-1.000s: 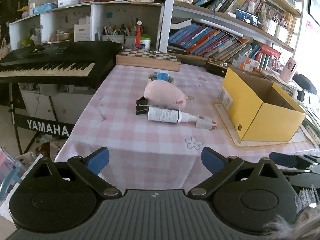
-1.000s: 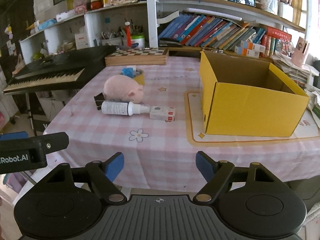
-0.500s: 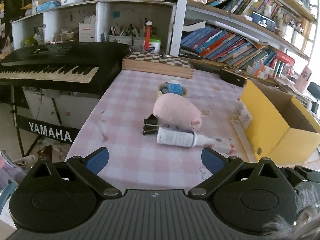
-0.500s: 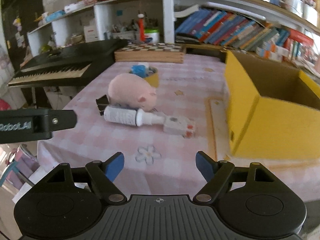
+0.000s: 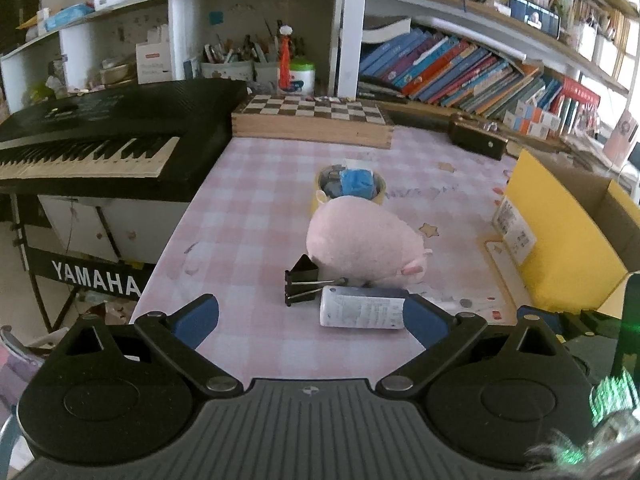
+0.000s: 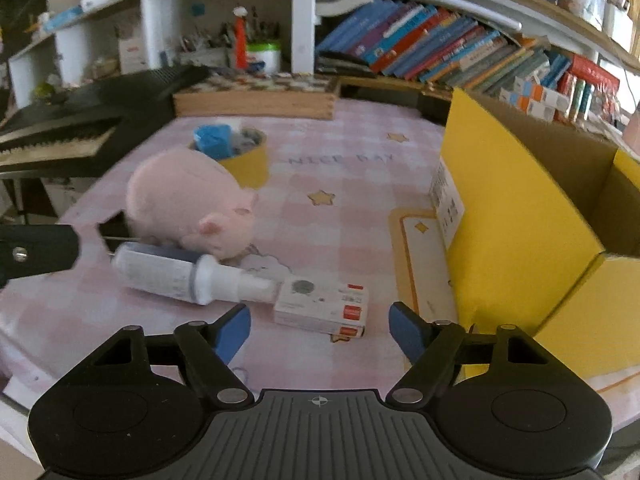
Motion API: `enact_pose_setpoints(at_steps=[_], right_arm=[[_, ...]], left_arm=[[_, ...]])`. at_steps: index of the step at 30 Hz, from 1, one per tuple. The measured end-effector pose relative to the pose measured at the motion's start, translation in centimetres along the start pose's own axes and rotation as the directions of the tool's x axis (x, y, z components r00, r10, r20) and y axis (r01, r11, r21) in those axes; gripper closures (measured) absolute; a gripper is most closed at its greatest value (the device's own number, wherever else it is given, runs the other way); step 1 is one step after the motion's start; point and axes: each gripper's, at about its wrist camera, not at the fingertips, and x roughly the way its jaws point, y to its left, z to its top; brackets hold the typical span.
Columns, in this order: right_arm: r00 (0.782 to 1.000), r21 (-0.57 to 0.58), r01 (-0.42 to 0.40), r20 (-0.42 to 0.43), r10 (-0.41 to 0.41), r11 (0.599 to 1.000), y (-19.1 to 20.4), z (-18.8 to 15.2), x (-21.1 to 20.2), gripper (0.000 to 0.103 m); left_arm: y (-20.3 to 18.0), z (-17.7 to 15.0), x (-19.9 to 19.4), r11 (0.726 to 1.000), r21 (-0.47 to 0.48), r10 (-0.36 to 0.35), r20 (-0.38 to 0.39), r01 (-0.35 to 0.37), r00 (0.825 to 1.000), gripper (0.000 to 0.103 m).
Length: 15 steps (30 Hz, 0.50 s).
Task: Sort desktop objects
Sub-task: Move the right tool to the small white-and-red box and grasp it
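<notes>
A pink plush pig (image 5: pixel 366 240) (image 6: pixel 188 204) lies mid-table. In front of it lie a black binder clip (image 5: pixel 302 280), a white spray bottle (image 5: pixel 362 312) (image 6: pixel 180 274) and a small white and red box (image 6: pixel 324 308). Behind the pig stands a yellow tape roll with blue and grey bits inside (image 5: pixel 350 188) (image 6: pixel 236 152). My left gripper (image 5: pixel 310 322) is open, just short of the bottle and clip. My right gripper (image 6: pixel 320 330) has its jaws closing, nothing pressed between them; the small box lies just ahead of its fingertips. The left gripper's finger (image 6: pixel 36 250) shows at the right wrist view's left edge.
An open yellow cardboard box (image 5: pixel 568 240) (image 6: pixel 532 216) stands at the table's right on a mat. A wooden chessboard box (image 5: pixel 312 120) sits at the back. A black keyboard (image 5: pixel 100 136) adjoins the table's left side. Bookshelves rise behind.
Both grippers have moved forward and lower toward the objects, which now look much larger. The right gripper's fingers stand a little closer together than before.
</notes>
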Motion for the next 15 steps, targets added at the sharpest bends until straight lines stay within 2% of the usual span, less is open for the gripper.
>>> enact_pose_setpoints(at_steps=[6, 7, 9, 10, 13, 15], right_arm=[[1.000, 0.033, -0.011, -0.015, 0.012, 0.999, -0.5, 0.1, 1.5, 0.031], [1.000, 0.033, -0.018, -0.010, 0.018, 0.999, -0.5, 0.2, 1.6, 0.032], [0.999, 0.027, -0.035, 0.002, 0.035, 0.999, -0.6, 0.2, 1.6, 0.047], [0.999, 0.027, -0.043, 0.001, 0.043, 0.999, -0.8, 0.3, 1.6, 0.047], [0.999, 0.031, -0.049, -0.010, 0.049, 0.998, -1.4, 0.3, 1.4, 0.047], [0.998, 0.019, -0.055, -0.019, 0.055, 0.998, -1.6, 0.2, 1.2, 0.047]], left_arm=[[-0.6, 0.4, 1.9, 0.999, 0.040, -0.017, -0.038, 0.018, 0.999, 0.003], [-0.7, 0.4, 2.1, 0.998, 0.050, -0.025, -0.042, 0.027, 0.999, 0.004], [-1.1, 0.4, 2.5, 0.996, 0.077, -0.048, -0.049, 0.052, 0.998, 0.010], [-1.3, 0.5, 2.7, 0.993, 0.096, -0.064, -0.052, 0.069, 0.997, 0.013], [-1.9, 0.6, 3.3, 0.978, 0.171, -0.114, -0.049, 0.120, 0.992, 0.017], [-2.6, 0.5, 3.9, 0.955, 0.252, -0.149, -0.053, 0.157, 0.988, 0.020]])
